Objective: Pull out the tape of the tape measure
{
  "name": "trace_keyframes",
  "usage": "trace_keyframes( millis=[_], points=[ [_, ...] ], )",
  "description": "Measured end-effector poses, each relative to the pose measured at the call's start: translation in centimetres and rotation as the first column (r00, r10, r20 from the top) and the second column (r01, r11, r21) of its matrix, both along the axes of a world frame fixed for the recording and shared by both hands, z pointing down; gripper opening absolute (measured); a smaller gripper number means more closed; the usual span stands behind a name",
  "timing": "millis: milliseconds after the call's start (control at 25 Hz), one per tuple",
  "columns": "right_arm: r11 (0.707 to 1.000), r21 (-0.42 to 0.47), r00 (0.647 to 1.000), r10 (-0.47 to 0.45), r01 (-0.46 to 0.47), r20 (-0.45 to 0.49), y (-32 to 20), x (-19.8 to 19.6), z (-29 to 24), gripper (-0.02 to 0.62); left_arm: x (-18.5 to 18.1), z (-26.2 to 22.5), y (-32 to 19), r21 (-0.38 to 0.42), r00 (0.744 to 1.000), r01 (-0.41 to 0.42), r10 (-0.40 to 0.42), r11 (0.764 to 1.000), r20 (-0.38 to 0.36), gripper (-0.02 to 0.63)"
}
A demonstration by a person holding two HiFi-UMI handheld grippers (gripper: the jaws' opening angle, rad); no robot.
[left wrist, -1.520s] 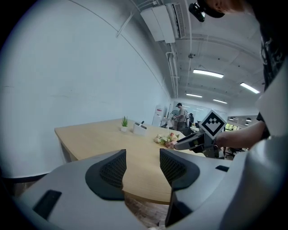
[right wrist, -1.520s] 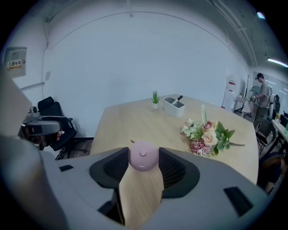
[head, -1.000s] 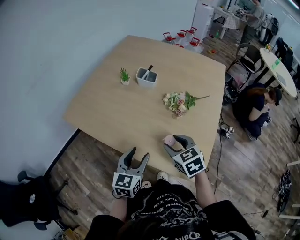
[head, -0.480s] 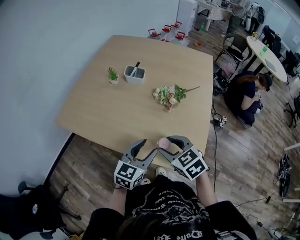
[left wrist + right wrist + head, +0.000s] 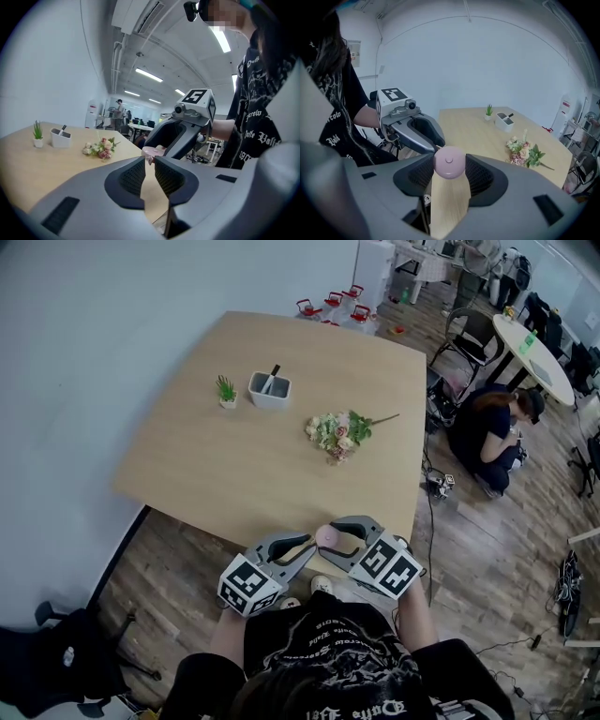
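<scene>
A small round pink tape measure (image 5: pixel 327 536) is clamped between the pads of my right gripper (image 5: pixel 331 540), just over the table's near edge. In the right gripper view its face with the centre button (image 5: pixel 449 162) fills the gap between the jaws. My left gripper (image 5: pixel 311 549) points at it from the left. Its jaws have just been closing, and in the left gripper view they stand almost together (image 5: pixel 149 161) on the pink end tab (image 5: pixel 149 158) of the tape. No pulled-out length of tape shows.
The wooden table (image 5: pixel 234 474) carries a flower bunch (image 5: pixel 337 432), a white holder (image 5: pixel 269 388) and a small potted plant (image 5: pixel 226 390). Red kettles (image 5: pixel 328 304) stand on the floor beyond it. A person (image 5: pixel 492 432) sits on the floor at right near a chair (image 5: pixel 464 334).
My left gripper has swung right and turned level, up to the tape measure, and its wide-open jaws have closed. The right gripper shifted slightly with the tape measure in it.
</scene>
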State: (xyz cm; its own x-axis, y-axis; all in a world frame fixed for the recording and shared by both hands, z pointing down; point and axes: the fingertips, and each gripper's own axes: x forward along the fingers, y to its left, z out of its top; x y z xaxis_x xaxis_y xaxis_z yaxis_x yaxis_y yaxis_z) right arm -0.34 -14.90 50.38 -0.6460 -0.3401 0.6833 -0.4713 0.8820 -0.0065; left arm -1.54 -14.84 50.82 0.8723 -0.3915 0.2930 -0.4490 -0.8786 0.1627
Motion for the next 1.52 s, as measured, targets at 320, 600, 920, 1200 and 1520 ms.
trace_keyframes(
  millis=[320, 600, 920, 1200, 1520],
  points=[
    [0.999, -0.021, 0.999, 0.031, -0.03, 0.03, -1.1, -0.9, 0.9, 0.225, -0.9, 0.7, -0.8, -0.014, 0.994, 0.108, -0.108, 0.994, 0.012, 0.012],
    [0.995, -0.063, 0.996, 0.077, -0.073, 0.055, -1.5, -1.1, 1.4, 0.225, -1.9, 1.1, -1.2, -0.049, 0.985, 0.173, -0.174, 0.984, 0.002, 0.012],
    [0.984, -0.076, 0.986, 0.167, -0.164, 0.03, -2.8, 1.2, 2.4, 0.225, -2.8, 2.0, -1.6, -0.091, 0.973, 0.23, -0.231, 0.969, -0.001, 0.012],
    [0.972, -0.09, 0.974, 0.222, -0.218, 0.043, -3.2, 2.7, 2.1, 0.225, -4.2, 2.3, -1.8, -0.115, 0.963, 0.267, -0.271, 0.957, -0.011, 0.012],
    [0.967, -0.085, 0.97, 0.243, -0.24, 0.029, -3.6, 3.2, 2.4, 0.225, -4.5, 2.6, -2.0, -0.116, 0.957, 0.288, -0.289, 0.951, 0.002, 0.012]
  ],
)
